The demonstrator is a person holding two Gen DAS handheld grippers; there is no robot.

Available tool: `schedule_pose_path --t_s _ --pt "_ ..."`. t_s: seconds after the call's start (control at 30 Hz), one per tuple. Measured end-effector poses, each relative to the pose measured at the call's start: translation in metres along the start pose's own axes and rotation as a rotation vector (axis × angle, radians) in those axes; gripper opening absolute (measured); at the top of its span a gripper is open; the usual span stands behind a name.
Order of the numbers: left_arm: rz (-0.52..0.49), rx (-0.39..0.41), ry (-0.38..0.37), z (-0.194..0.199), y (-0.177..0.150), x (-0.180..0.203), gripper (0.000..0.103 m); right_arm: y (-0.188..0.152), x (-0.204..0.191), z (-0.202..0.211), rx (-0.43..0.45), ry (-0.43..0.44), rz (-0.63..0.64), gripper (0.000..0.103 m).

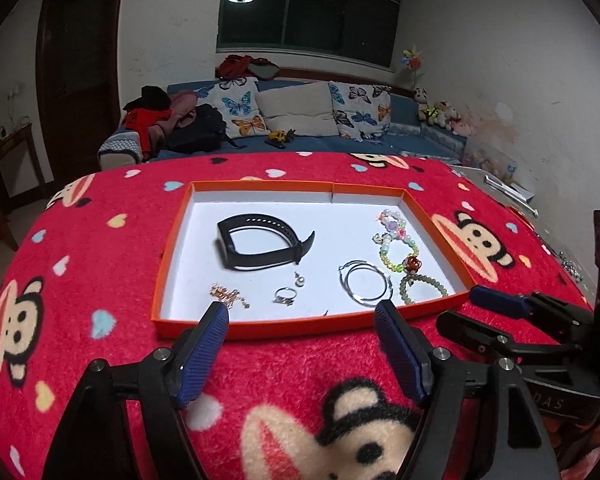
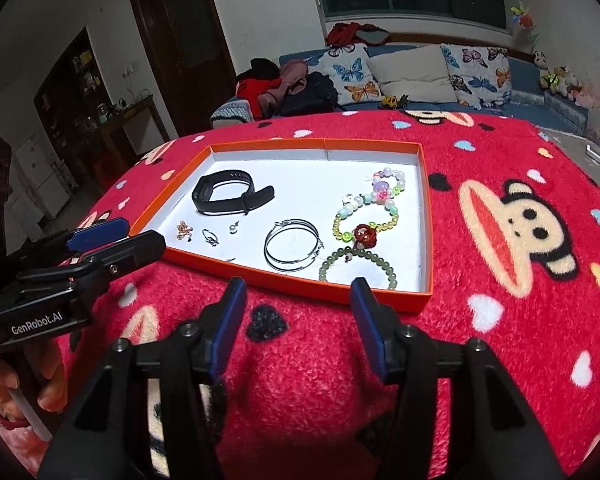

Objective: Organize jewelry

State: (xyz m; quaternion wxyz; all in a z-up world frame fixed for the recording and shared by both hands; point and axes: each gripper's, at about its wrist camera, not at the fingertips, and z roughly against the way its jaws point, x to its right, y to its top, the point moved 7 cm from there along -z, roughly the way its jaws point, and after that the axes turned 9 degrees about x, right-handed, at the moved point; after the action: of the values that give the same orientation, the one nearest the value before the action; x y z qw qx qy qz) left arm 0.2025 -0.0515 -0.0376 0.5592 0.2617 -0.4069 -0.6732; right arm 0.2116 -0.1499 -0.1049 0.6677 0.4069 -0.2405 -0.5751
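Observation:
An orange-rimmed white tray [image 1: 168,248] [image 2: 426,216] lies on the red blanket. In it are a black wristband [image 1: 260,246] [image 2: 228,196], silver hoop earrings [image 1: 366,286] [image 2: 292,250], a green bead bracelet [image 1: 422,288] [image 2: 358,266], colourful bead bracelets [image 1: 398,248] [image 2: 374,204], a silver ring [image 1: 284,295] [image 2: 210,237], a pearl stud [image 1: 300,281] [image 2: 233,228] and a small gold piece [image 1: 226,295] [image 2: 184,230]. My left gripper [image 1: 302,316] is open and empty at the tray's near edge. My right gripper [image 2: 298,292] is open and empty, also at the near edge.
The red monkey-print blanket [image 1: 300,380] [image 2: 520,280] covers the table. A blue sofa [image 1: 320,136] with pillows stands behind it. The right gripper shows at the right of the left wrist view [image 1: 496,312]; the left gripper shows at the left of the right wrist view [image 2: 100,248].

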Motion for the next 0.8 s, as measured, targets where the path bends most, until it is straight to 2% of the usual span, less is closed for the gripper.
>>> schedule_pose_path --t_s 0.03,0.2,0.5,0.8 --pt "-0.007 0.003 0.01 0.002 -0.002 -0.001 0.082 -0.002 -0.002 0.001 0.007 -0.013 0.014 0.066" --pt "-0.021 0.001 0.046 0.007 -0.014 -0.008 0.086 -0.008 -0.006 0.005 0.03 -0.048 0.057 0.065" --pt "0.001 0.005 0.067 0.013 -0.031 -0.017 0.087 -0.011 -0.003 0.013 0.065 -0.068 0.035 0.072" --pt "-0.04 0.019 0.117 0.02 -0.047 -0.02 0.094 -0.016 -0.004 0.017 0.067 -0.072 0.047 0.073"
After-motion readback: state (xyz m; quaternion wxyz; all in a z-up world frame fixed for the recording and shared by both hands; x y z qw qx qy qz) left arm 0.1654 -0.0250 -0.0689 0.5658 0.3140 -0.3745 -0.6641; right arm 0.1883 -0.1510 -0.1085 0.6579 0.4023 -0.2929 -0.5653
